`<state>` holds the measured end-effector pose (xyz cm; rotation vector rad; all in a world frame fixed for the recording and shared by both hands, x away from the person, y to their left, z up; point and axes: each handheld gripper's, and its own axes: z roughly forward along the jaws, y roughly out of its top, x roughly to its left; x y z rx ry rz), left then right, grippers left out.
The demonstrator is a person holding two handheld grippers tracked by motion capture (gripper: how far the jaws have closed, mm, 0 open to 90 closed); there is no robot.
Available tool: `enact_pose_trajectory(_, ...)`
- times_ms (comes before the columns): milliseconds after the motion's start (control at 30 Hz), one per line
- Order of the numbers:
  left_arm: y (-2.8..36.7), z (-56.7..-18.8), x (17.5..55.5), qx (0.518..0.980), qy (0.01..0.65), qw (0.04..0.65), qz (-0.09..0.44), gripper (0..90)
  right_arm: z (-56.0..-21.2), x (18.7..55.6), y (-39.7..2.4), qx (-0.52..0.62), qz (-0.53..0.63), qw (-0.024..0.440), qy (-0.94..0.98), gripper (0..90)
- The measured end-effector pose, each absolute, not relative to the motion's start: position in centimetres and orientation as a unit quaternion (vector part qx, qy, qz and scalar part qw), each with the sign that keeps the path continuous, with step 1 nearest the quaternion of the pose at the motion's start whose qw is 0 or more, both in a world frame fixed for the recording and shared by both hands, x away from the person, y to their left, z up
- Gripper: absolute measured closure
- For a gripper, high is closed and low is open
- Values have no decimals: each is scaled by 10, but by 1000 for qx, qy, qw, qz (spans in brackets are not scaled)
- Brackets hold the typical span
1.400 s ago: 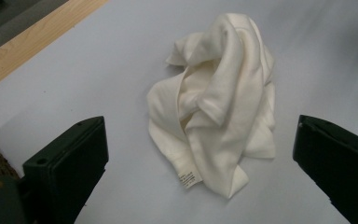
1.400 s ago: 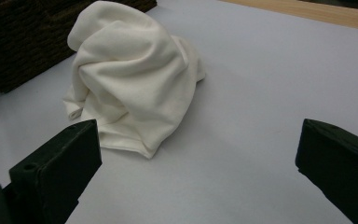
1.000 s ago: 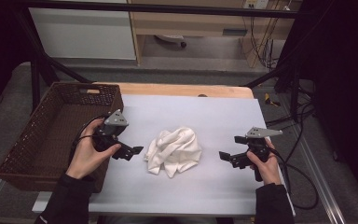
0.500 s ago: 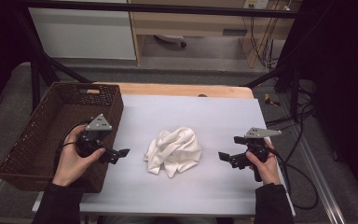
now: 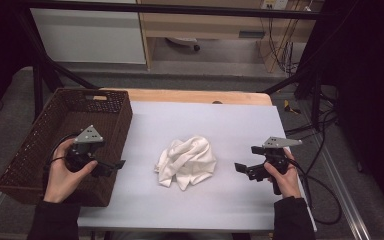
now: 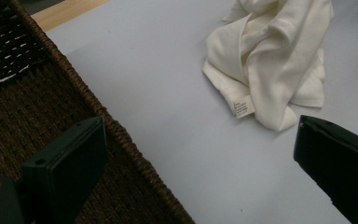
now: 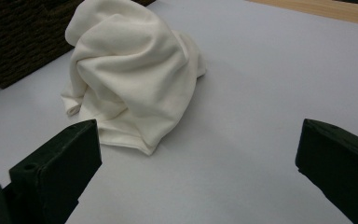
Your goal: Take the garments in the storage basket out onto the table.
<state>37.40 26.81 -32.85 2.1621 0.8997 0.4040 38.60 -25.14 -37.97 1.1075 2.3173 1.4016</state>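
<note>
A crumpled cream cloth (image 5: 187, 161) lies in a heap at the middle of the pale grey table top; it also appears as the cloth (image 6: 270, 60) with a small label, and as the cloth (image 7: 130, 74). My left gripper (image 5: 111, 167) is open over the right rim of the brown wicker basket (image 5: 40, 150), its jaws pointing right toward the cloth with nothing between them. My right gripper (image 5: 245, 166) is open too, low over the table to the right of the cloth, pointing left at it. Neither touches the cloth.
The basket (image 6: 37, 107) stands along the table's left side and looks empty. A wooden strip (image 5: 190, 96) runs along the table's far edge. Cables (image 5: 320, 200) trail off the right side. Dark frame bars stand at both sides.
My left gripper has drawn back leftward from beside the cloth to above the basket's right rim. The right gripper and the cloth have stayed put.
</note>
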Motion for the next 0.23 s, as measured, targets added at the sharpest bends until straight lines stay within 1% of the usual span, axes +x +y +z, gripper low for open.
enact_pose_trajectory(233, 276, -329, 373, 840, 356, 376, 163, 28, -380, 386, -251, 375, 477, 107, 787, 7)
